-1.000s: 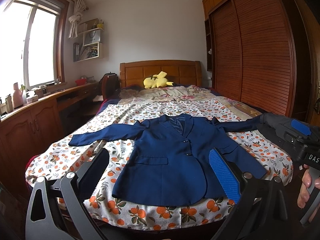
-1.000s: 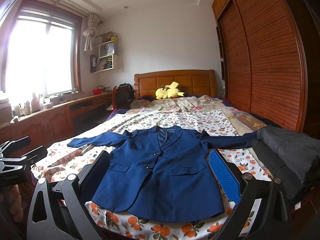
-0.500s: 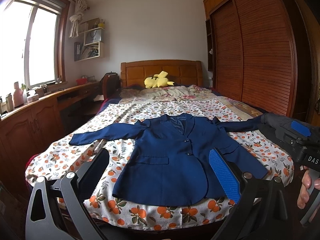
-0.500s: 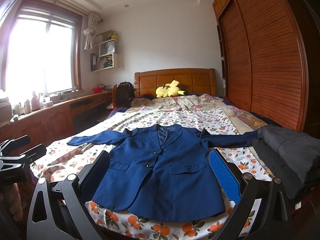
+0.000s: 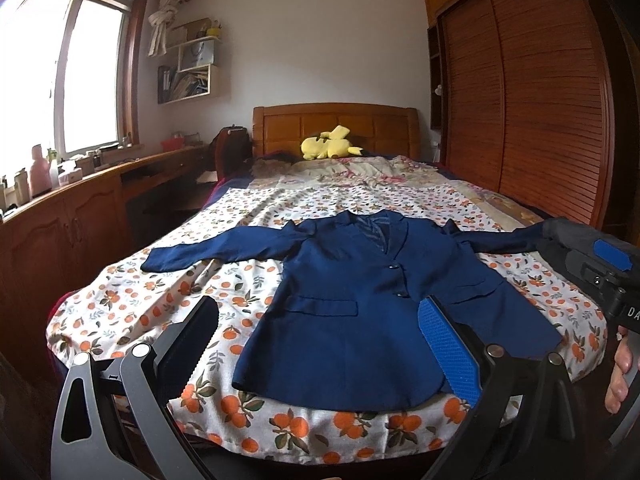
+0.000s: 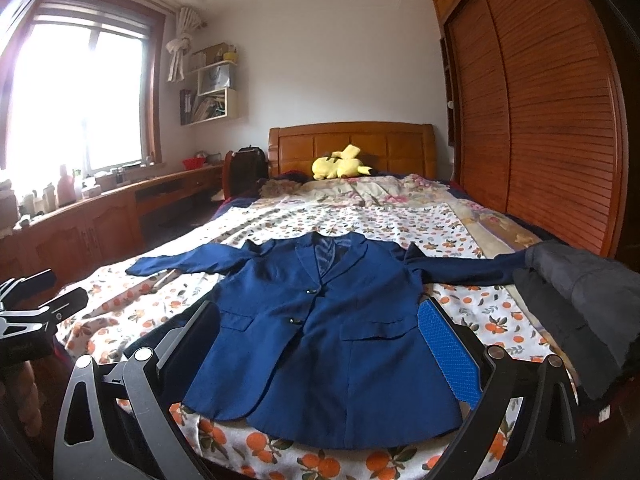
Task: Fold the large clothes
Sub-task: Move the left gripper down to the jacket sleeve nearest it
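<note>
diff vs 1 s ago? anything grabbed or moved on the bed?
Nothing grabbed. Both views drift slightly; the left gripper and right gripper stay open and empty, short of the navy blazer. The blazer lies flat, buttoned, sleeves spread on the bedspread, unchanged. Dark coat is unmoved.

The bed [image 5: 160, 304] carries a blazer [image 5: 360, 308] spread flat at centre, a plush [image 5: 330, 148] at 12 o'clock, dark clothes [image 6: 580, 304] at 3.
</note>
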`<action>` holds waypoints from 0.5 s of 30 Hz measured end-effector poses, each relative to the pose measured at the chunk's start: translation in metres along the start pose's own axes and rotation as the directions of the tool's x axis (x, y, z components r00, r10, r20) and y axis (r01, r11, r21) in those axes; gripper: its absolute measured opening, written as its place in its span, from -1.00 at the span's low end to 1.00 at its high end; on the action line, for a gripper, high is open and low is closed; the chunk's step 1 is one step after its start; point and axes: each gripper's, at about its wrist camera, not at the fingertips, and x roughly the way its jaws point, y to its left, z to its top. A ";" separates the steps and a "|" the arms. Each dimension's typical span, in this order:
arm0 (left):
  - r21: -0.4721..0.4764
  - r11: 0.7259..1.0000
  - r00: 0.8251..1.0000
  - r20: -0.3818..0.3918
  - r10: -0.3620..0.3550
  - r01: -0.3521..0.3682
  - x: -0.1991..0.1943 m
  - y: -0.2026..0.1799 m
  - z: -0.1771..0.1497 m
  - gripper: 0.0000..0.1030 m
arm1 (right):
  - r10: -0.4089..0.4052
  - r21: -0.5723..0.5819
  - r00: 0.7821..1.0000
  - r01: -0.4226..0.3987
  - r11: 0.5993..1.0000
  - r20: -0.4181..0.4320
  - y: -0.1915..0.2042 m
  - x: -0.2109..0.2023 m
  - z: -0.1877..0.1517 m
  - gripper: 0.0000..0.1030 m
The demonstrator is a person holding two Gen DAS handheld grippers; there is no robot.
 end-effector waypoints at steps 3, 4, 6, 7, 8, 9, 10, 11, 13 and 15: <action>-0.004 1.000 1.000 -0.008 0.017 -0.017 0.014 0.008 0.000 0.95 | 0.013 -0.012 1.000 -0.013 1.000 -0.006 0.003 0.015 0.001 0.86; -0.005 1.000 1.000 -0.010 0.023 -0.023 0.019 0.011 0.000 0.95 | 0.019 -0.016 1.000 -0.019 1.000 -0.007 0.005 0.021 0.002 0.86; -0.006 0.999 0.999 -0.020 0.037 -0.037 0.029 0.017 0.001 0.95 | 0.032 -0.018 0.999 -0.032 0.999 -0.012 0.007 0.031 0.003 0.86; -0.005 0.999 0.999 -0.027 0.045 -0.045 0.036 0.020 0.002 0.95 | 0.040 -0.019 0.999 -0.040 0.999 -0.013 0.008 0.038 0.003 0.86; -0.004 0.999 0.998 -0.029 0.049 -0.049 0.038 0.021 0.001 0.95 | 0.044 -0.020 0.999 -0.044 0.999 -0.015 0.009 0.041 0.004 0.86; -0.003 0.998 0.998 -0.031 0.058 -0.058 0.043 0.025 0.002 0.95 | 0.051 -0.025 0.999 -0.051 0.998 -0.017 0.011 0.048 0.005 0.86; -0.003 0.998 0.997 -0.035 0.065 -0.065 0.047 0.028 0.002 0.95 | 0.055 -0.029 0.998 -0.056 0.998 -0.019 0.012 0.052 0.006 0.86; -0.006 0.997 0.996 -0.041 0.074 -0.074 0.054 0.032 0.003 0.95 | 0.066 -0.037 0.998 -0.067 0.997 -0.022 0.015 0.060 0.007 0.86; -0.011 0.997 0.996 -0.048 0.080 -0.081 0.061 0.037 0.003 0.95 | 0.082 -0.049 0.996 -0.083 0.995 -0.026 0.018 0.068 0.009 0.86; -0.019 0.996 0.994 -0.052 0.091 -0.092 0.071 0.045 0.004 0.95 | 0.101 -0.068 0.994 -0.103 0.992 -0.029 0.024 0.079 0.011 0.86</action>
